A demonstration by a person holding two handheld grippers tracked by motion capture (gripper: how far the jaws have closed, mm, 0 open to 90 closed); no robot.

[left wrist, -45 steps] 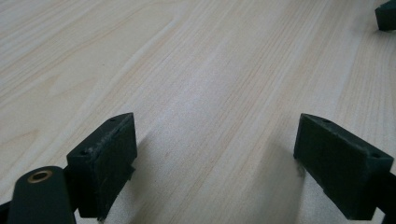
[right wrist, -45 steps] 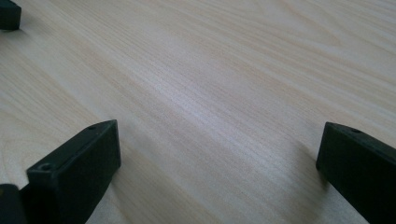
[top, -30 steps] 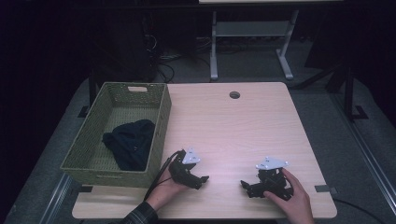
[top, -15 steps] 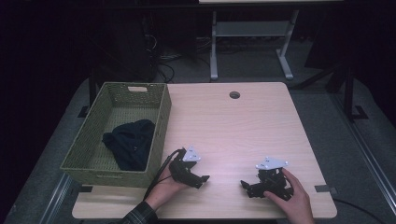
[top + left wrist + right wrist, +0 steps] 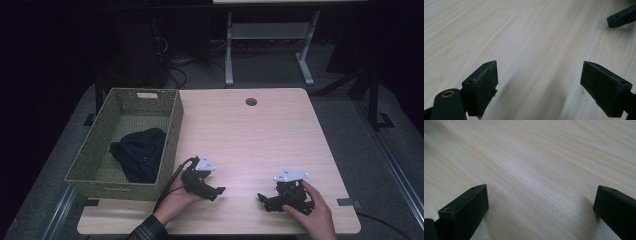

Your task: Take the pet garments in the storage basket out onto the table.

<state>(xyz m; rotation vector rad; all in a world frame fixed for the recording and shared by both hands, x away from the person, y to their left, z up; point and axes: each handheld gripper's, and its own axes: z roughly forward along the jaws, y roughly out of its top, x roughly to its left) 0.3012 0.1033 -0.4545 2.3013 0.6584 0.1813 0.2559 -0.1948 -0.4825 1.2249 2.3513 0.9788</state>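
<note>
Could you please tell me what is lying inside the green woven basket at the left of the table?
Inside the basket lies one dark, crumpled piece of cloth, bunched toward the near right corner. The rest of the floor looks bare; anything beneath the cloth or behind the near wall is hidden.

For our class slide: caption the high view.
Two open grippers rest on the table beside a basket holding dark cloth.

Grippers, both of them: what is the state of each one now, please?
Left gripper: open, holding nothing, jaws over the bare table.
Right gripper: open, holding nothing.
</note>
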